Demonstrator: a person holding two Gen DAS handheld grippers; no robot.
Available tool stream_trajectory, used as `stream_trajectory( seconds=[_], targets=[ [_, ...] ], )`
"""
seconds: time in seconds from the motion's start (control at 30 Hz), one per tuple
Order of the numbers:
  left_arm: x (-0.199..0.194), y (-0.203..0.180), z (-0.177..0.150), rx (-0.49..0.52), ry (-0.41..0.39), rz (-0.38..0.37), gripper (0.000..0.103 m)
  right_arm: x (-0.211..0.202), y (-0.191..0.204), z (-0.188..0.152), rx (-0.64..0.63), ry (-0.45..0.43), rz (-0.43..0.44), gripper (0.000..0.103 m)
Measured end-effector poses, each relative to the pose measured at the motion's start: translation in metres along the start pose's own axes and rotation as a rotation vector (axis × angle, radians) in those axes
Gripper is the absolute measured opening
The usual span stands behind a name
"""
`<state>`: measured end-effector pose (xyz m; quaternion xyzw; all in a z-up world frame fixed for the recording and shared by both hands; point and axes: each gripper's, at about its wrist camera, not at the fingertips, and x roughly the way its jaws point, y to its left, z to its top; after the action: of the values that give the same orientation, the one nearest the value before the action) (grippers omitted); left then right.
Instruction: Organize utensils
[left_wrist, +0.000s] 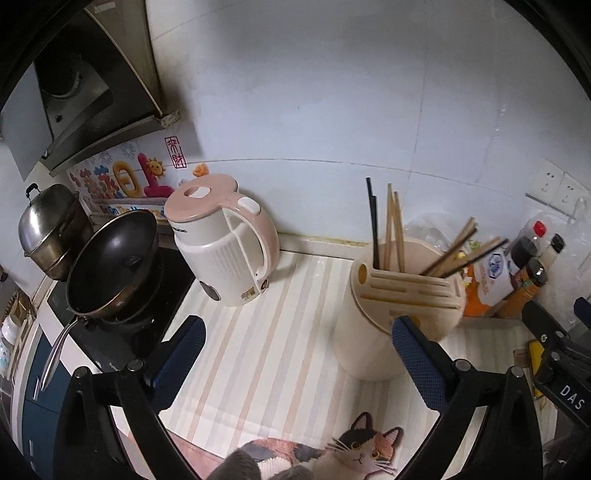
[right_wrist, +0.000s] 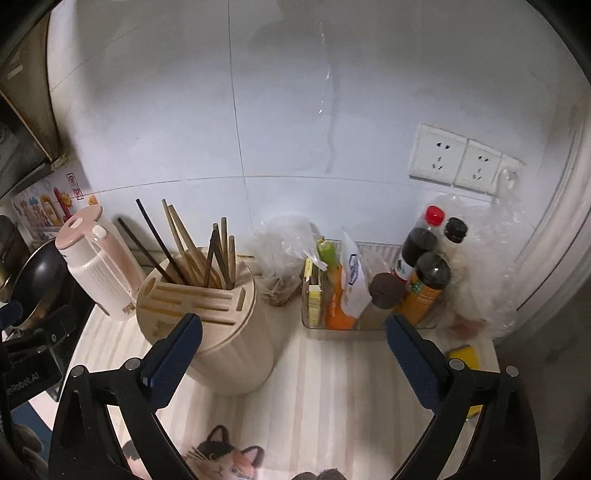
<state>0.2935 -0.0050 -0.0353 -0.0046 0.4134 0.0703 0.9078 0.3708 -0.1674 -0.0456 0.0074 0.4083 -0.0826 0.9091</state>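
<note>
Your left tongs (left_wrist: 297, 354) are spread wide with nothing between the blue pads, hanging above the striped tabletop (left_wrist: 266, 332). The cream utensil holder (left_wrist: 373, 332) stands just ahead of the right-hand pad, whose tip overlaps the holder's front edge in the left wrist view (whether it actually touches, you cannot tell). The holder's top has a row of long slots and a round hole, and behind them a well filled with chopsticks (left_wrist: 393, 229): two dark ones and two pale wooden ones stand nearly upright, others lean off to the right.

Your right tongs (right_wrist: 293, 354) are just as wide open and hold nothing. From this side the utensil holder (right_wrist: 218, 332) sits just beyond the left pad, with the chopsticks (right_wrist: 201, 251) fanned out of its rear well.

Left of the holder stands a pink and white electric kettle (left_wrist: 221, 243), with a black wok (left_wrist: 114, 262) and a steel steamer pot (left_wrist: 51, 229) beyond it. To the holder's right a clear bin (right_wrist: 332, 325) carries sauce bottles (right_wrist: 424, 280) and packets. A cat-patterned mat (left_wrist: 362, 454) lies at the near edge.
</note>
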Motion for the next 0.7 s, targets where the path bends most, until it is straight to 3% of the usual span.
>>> stream_trajectory(
  seconds=[0.23,0.7],
  targets=[
    [-0.058,0.010,-0.019,0.013,-0.076,-0.051,0.103,-0.060,0.001,-0.016,0.011,-0.043,-0.027,0.102],
    [-0.182,0.059,-0.073,0.067,-0.184,-0.134,0.103,-0.235,0.028,-0.081,0.075,-0.190,-0.118,0.103]
  ],
)
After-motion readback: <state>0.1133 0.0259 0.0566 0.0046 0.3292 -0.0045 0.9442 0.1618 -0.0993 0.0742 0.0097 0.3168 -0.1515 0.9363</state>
